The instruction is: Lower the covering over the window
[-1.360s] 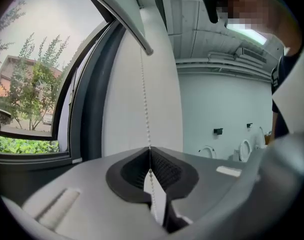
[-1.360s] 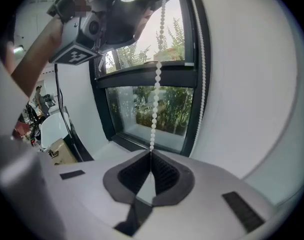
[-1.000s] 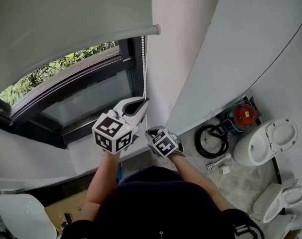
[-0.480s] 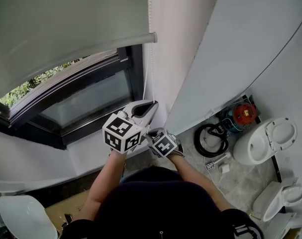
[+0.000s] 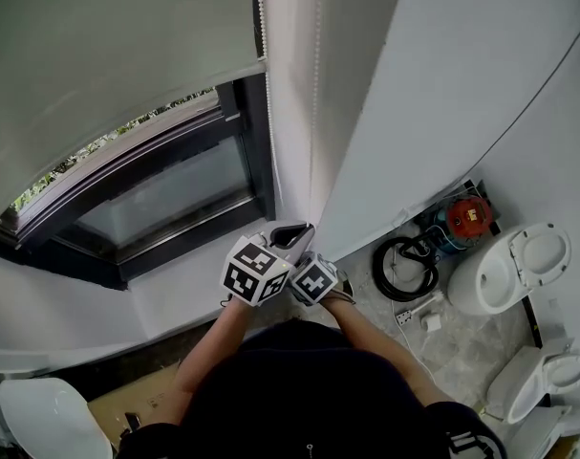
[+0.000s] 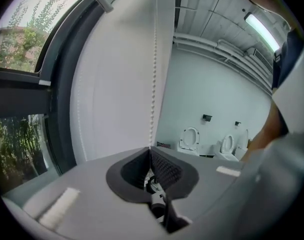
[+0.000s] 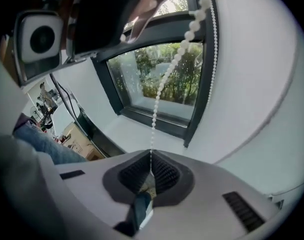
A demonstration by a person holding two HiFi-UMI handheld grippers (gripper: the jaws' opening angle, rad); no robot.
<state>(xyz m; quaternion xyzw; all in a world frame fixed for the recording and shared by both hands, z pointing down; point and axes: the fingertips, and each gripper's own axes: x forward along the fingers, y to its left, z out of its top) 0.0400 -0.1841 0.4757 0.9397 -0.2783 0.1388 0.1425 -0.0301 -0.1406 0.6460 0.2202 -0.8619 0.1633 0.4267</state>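
Observation:
A grey roller blind (image 5: 108, 55) covers the upper part of the dark-framed window (image 5: 165, 194); a strip of greenery shows under its lower edge. A white bead chain (image 5: 316, 84) hangs down the wall to the right of the frame. My left gripper (image 5: 302, 229) is low beside the sill, shut on the bead chain (image 6: 154, 74), which runs straight into its closed jaws (image 6: 150, 151). My right gripper (image 7: 150, 156) sits just below and right of it, also shut on a bead chain (image 7: 172, 71). In the head view only the right gripper's marker cube (image 5: 313, 280) shows.
White wall panels stand right of the window. On the floor lie a coiled black hose (image 5: 409, 271), a red tool (image 5: 469, 218) and two toilets (image 5: 514, 271) (image 5: 543, 385). A white seat (image 5: 36, 419) and a cardboard box (image 5: 127, 400) are at lower left.
Both grippers have come down along the chain, the left one further. The blind's lower edge sits lower over the glass and less greenery shows.

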